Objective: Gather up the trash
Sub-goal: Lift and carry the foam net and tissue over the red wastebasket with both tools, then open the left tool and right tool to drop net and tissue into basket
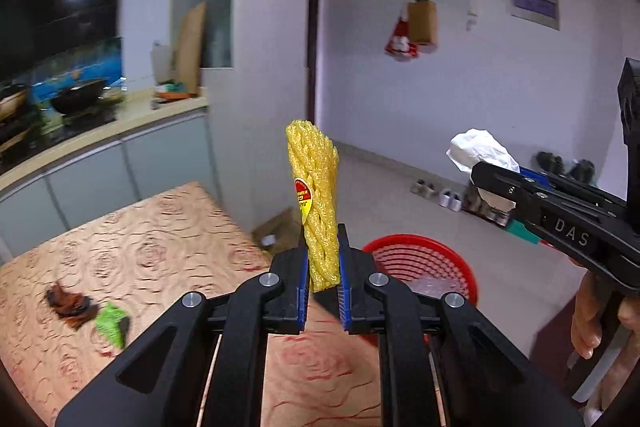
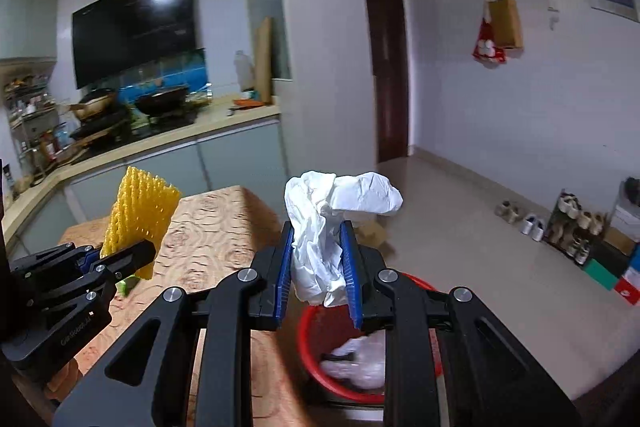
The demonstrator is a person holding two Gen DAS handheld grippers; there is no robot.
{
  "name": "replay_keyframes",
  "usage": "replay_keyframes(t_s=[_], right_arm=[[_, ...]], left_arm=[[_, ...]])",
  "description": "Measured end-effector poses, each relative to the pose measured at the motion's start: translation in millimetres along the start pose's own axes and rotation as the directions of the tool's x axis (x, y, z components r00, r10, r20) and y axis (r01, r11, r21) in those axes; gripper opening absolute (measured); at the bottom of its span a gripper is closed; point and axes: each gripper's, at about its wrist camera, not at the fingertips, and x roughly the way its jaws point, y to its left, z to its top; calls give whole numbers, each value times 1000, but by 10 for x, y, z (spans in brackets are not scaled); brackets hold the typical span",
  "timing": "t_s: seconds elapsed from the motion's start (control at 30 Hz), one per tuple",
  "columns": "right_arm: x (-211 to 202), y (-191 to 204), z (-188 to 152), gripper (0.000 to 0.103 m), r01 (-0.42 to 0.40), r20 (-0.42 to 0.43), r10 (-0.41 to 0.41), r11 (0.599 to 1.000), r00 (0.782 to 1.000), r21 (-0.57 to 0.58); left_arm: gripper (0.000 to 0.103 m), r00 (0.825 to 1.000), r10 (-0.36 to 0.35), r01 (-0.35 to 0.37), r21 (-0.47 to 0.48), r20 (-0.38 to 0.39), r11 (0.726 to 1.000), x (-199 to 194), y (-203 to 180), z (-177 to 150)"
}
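Left gripper: the left gripper is clamped on a yellow foam net sleeve, which stands upright between the blue pads and carries a red and yellow sticker.
Right gripper: the right gripper is closed on a crumpled white tissue that bulges above its fingers.
Landmark: a red basket sits on the floor just beside the table's edge, with clear plastic and pale scraps inside.
Sleeve's place: above the table near its edge, just short of the basket.
Tissue's place: over the basket's near rim.
Left on the table: a brown scrap and a green wrapper, side by side, well away from the basket.
Person: a hand grips the right gripper's handle.
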Motion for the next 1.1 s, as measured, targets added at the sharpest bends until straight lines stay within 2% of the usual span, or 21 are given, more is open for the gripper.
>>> replay_keyframes(t_s=[0.2, 0.47, 0.67, 0.93, 1.0, 1.1], right_arm=[[90, -353, -113, 23, 69, -39, -68, 997, 997, 29], [263, -627, -265, 23, 123, -108, -118, 992, 987, 41], [562, -756, -415, 23, 107, -196, -92, 992, 976, 64], [960, -855, -613, 23, 60, -294, -26, 993, 956, 107], [1020, -850, -639, 24, 46, -307, -11, 993, 952, 110], [1096, -839, -691, 29, 32, -322, 8, 992, 947, 119]], left_arm=[[11, 993, -104, 104, -1, -61, 995, 360, -203, -16], [11, 967, -193, 198, 12, -169, 980, 963, -534, -168], [11, 947, -209, 220, 19, -244, 975, 1331, -648, -273], [13, 928, -225, 239, 10, -295, 971, 1564, -681, -411], [15, 926, -229, 245, 14, -300, 970, 1589, -675, -437], [25, 927, -226, 242, 17, -299, 970, 1607, -665, -446]])
